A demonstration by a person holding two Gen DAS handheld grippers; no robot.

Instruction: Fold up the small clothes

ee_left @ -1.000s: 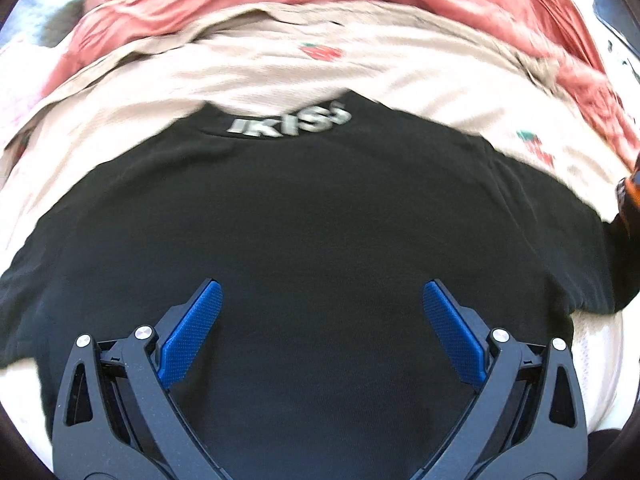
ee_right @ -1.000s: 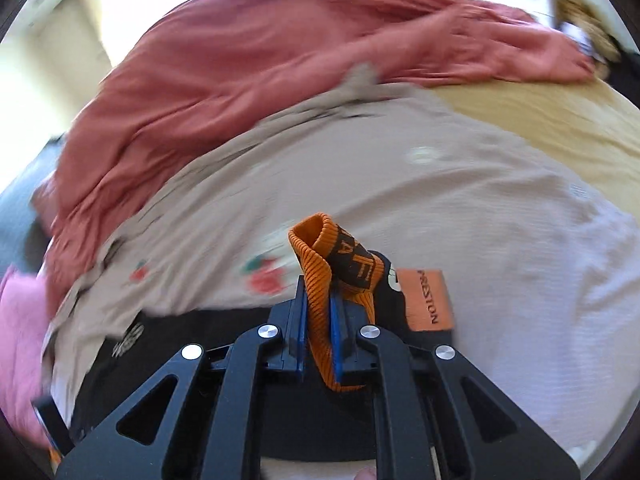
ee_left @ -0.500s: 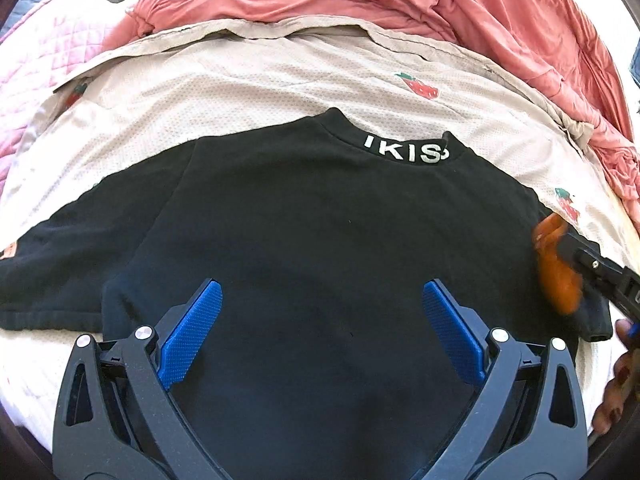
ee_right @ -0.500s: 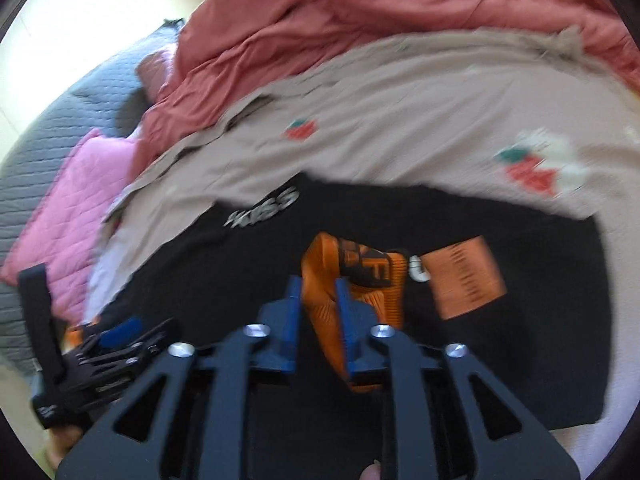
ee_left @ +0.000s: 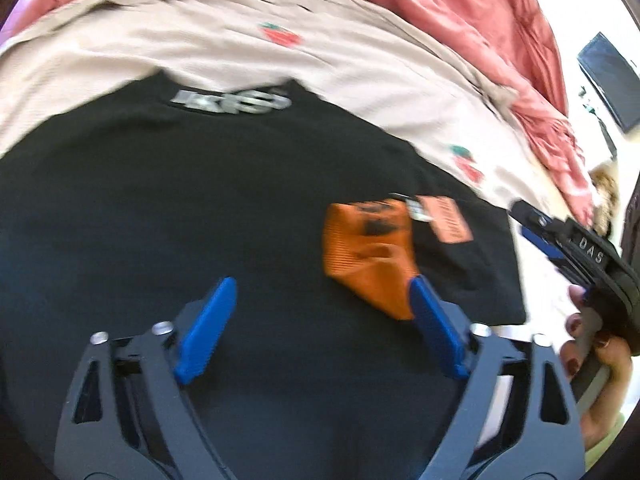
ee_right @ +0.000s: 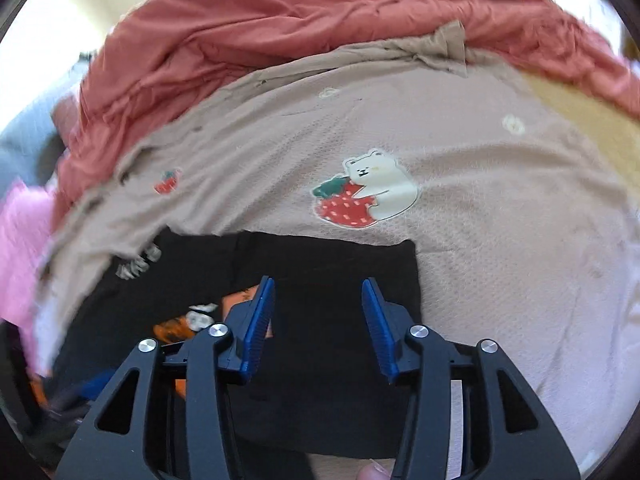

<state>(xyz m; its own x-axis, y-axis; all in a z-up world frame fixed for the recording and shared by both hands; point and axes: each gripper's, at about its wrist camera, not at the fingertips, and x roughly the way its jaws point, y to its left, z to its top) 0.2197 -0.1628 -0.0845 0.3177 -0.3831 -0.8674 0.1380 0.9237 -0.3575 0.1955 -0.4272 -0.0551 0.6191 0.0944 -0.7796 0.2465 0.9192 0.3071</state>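
Observation:
A small black T-shirt [ee_left: 200, 208] lies flat on a beige strawberry-print sheet [ee_left: 320, 60], its neckband lettering [ee_left: 232, 101] at the far side. Its right sleeve is folded inward, with the orange cuff [ee_left: 368, 256] and an orange label [ee_left: 452, 220] lying on the black body. My left gripper [ee_left: 320, 312] is open and empty just above the shirt's middle. My right gripper [ee_right: 318, 316] is open and empty over the folded sleeve part [ee_right: 340, 272]; it also shows at the right edge of the left wrist view [ee_left: 576, 240]. The orange cuff [ee_right: 180, 326] shows left of it.
A crumpled salmon-red blanket [ee_right: 300, 12] lies along the far side of the sheet [ee_right: 480, 152]. A pink quilted cushion [ee_right: 20, 232] sits at the left. A bear-and-strawberry print [ee_right: 364, 188] marks the sheet just beyond the shirt.
My right gripper carried the orange-cuffed sleeve inward over the shirt, let it go and opened. The sleeve now rests on the shirt body. The left gripper stayed open.

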